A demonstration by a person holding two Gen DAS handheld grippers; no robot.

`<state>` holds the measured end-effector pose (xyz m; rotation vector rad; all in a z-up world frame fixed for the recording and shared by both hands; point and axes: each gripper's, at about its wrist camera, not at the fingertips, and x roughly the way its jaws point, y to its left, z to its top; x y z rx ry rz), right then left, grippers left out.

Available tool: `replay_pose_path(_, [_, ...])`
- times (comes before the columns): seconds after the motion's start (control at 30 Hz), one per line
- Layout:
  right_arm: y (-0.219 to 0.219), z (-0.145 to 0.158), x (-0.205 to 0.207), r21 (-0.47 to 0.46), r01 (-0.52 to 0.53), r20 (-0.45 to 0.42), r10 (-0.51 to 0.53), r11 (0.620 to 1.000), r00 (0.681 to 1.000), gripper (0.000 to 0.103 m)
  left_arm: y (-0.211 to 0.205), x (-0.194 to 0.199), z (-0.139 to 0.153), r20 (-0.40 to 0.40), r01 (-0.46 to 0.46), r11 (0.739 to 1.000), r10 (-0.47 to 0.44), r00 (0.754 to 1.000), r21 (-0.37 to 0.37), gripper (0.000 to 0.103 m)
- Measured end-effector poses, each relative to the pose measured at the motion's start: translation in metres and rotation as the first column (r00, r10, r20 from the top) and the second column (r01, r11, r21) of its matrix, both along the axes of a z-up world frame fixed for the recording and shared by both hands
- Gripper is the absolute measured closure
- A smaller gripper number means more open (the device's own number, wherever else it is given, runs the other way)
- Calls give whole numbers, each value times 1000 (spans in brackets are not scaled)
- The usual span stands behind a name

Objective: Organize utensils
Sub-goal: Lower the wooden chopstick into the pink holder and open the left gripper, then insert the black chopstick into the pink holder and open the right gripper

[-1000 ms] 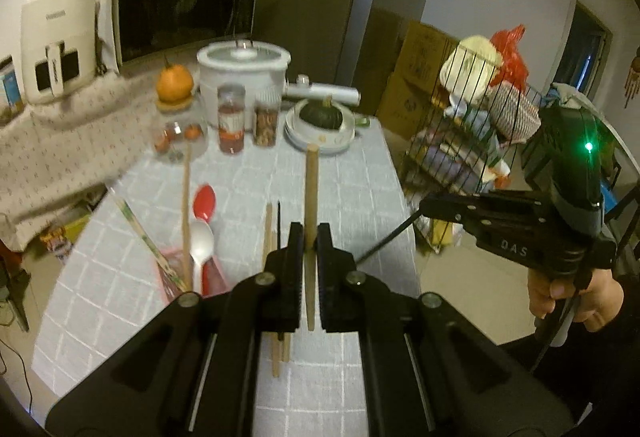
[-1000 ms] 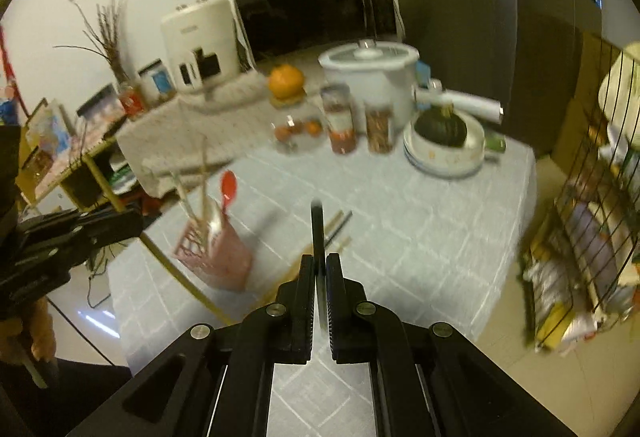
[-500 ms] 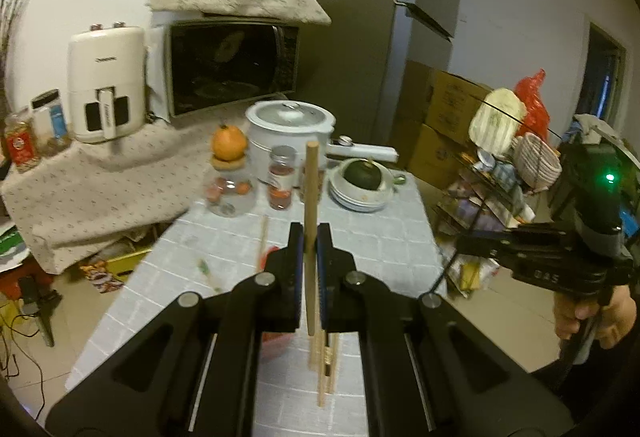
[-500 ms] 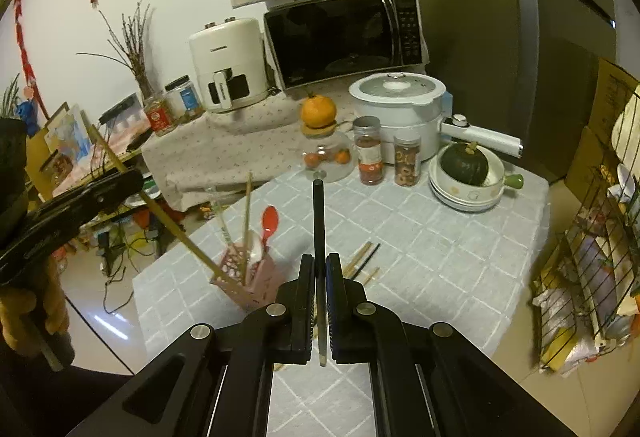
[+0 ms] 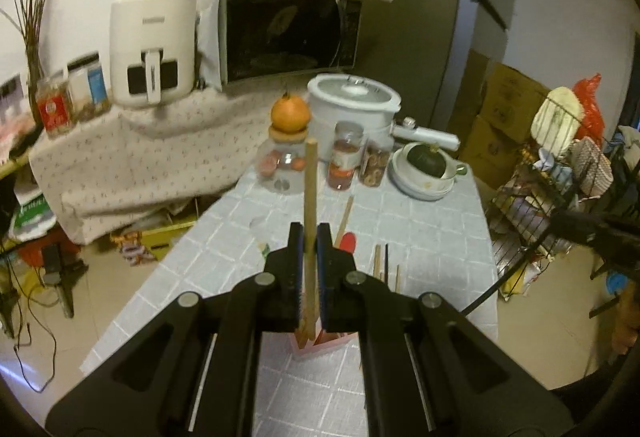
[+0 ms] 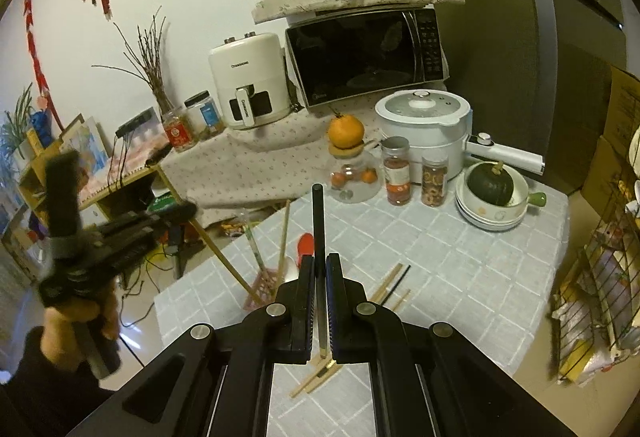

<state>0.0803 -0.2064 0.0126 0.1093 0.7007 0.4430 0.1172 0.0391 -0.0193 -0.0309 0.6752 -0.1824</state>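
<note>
My own fingers (image 5: 294,277) hide most of the pink holder (image 5: 320,341) (only its near wall shows). My left hand (image 6: 76,321) is blurred; the loose chopsticks (image 6: 390,287) run under my fingers.

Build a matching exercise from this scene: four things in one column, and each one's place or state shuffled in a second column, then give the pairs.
Things:
1. wooden chopstick
2. black chopstick
3. orange
4. green squash

Places or states:
A. sits in the white bowl
B. clamped in the left gripper
C. rests on top of the glass jar
D. clamped in the right gripper

Pairs: 1-B, 2-D, 3-C, 4-A
</note>
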Motion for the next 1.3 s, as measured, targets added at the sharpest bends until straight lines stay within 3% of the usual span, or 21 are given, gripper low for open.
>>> replay_pose_path(0.2, [12,4,6,17,-8,12,8,1000,1000,98,0,18,-27,-90,-16,1000,17,996,4,96])
replay_pose_path(0.33, [20,5,11,36,-9,15,8,999,1000,98,-1,22,-34,-99,-4,1000,5,995,9,95])
replay_pose_path(0.47, [27,5,18,54,-6,19,5,999,1000,98,3,25,-33,-100,-10,1000,9,995,-13,64])
replay_pose_path(0.57, [33,7,23,67,-6,26,4,998,1000,98,8,23,-28,-100,-21,999,17,995,-40,62])
replay_pose_path(0.7, [42,8,31,86,-9,36,6,996,999,98,17,18,-26,-130,-42,997,33,991,-65,52])
replay_pose_path(0.87, [55,0,42,61,-7,33,5,998,999,98,26,15,-33,-174,-60,996,48,984,-69,49])
replay_pose_path(1.0, [65,-14,53,38,-11,-9,12,999,1000,97,31,13,-43,-214,-67,995,50,975,-72,41])
replay_pose_path(1.3, [87,-49,75,-23,-11,-111,8,1000,994,97,35,12,-54,-279,-68,995,44,959,-75,38])
